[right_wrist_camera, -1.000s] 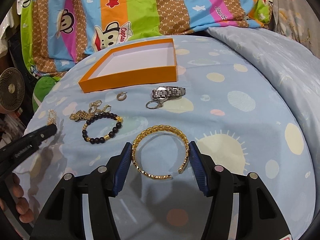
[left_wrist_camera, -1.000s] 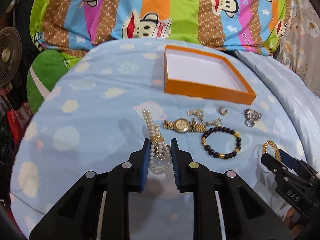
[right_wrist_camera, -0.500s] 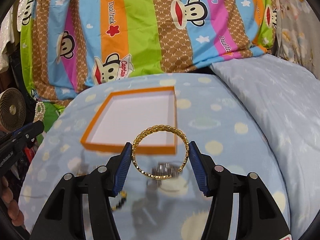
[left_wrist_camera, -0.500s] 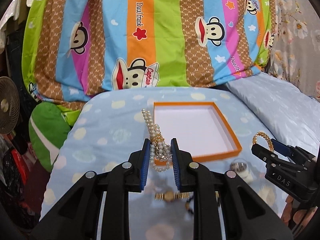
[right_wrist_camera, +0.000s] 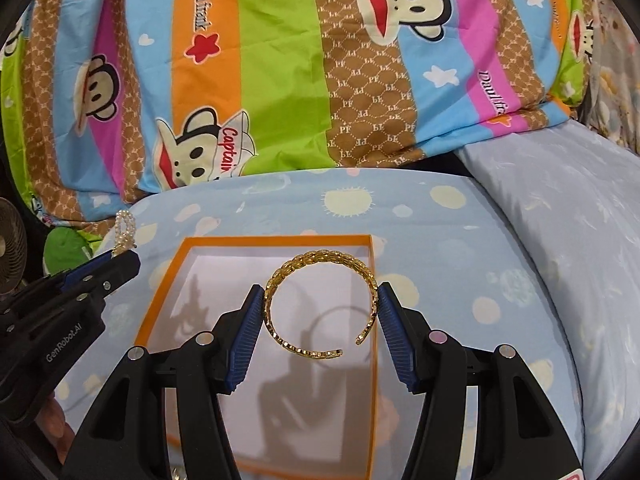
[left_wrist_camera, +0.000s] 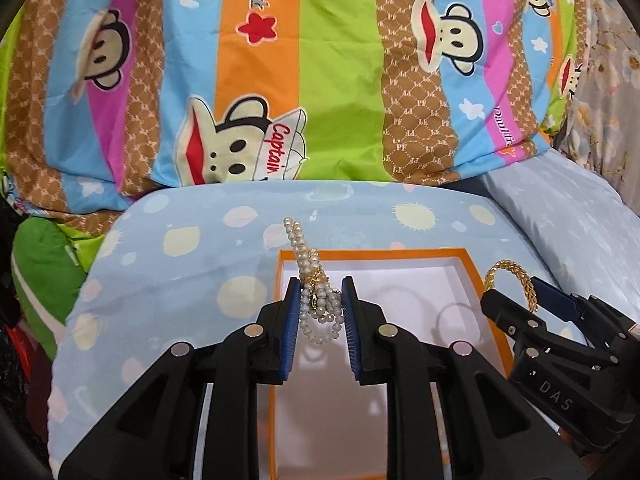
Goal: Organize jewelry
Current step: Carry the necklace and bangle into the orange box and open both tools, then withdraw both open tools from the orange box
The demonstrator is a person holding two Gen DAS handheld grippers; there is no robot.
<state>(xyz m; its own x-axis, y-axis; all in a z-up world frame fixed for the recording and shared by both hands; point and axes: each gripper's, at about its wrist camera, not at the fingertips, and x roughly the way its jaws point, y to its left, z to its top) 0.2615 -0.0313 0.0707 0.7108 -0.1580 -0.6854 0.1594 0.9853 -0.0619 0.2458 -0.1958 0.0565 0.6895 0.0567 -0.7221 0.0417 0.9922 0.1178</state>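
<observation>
The left hand-held gripper [left_wrist_camera: 320, 312] pinches a bundle of pearl strands [left_wrist_camera: 316, 300] between its blue ribbed pads; a doubled loop of pearls stands up out of the grip toward 11 o'clock, and a small gold piece shows among the beads. The right hand-held gripper [right_wrist_camera: 322, 312] pinches a gold open bangle [right_wrist_camera: 320, 304] by its two sides, the woven part of the bangle at 12 o'clock and the gap of the ring at about 5 o'clock. Both grippers hang above an orange box [right_wrist_camera: 280, 240] with a white inside, which lies on a bed covered with a light blue sheet [right_wrist_camera: 440, 240] printed with pale suns and dots. The shadows of the grippers and of the bangle fall on the white floor of the box. In the left wrist view the right gripper stands at 3 o'clock with the bangle rising from its tips, over the right edge of the box. In the right wrist view the left gripper comes in from 9 o'clock, just beside the left wall of the box, with pearls above its tip. Behind the box, at 12 o'clock, a striped cartoon monkey quilt [left_wrist_camera: 320, 80] is piled up. At 2 o'clock lies a pale blue pillow [right_wrist_camera: 560, 220]. A small fan [right_wrist_camera: 12, 248] shows at the left edge of the right wrist view.
</observation>
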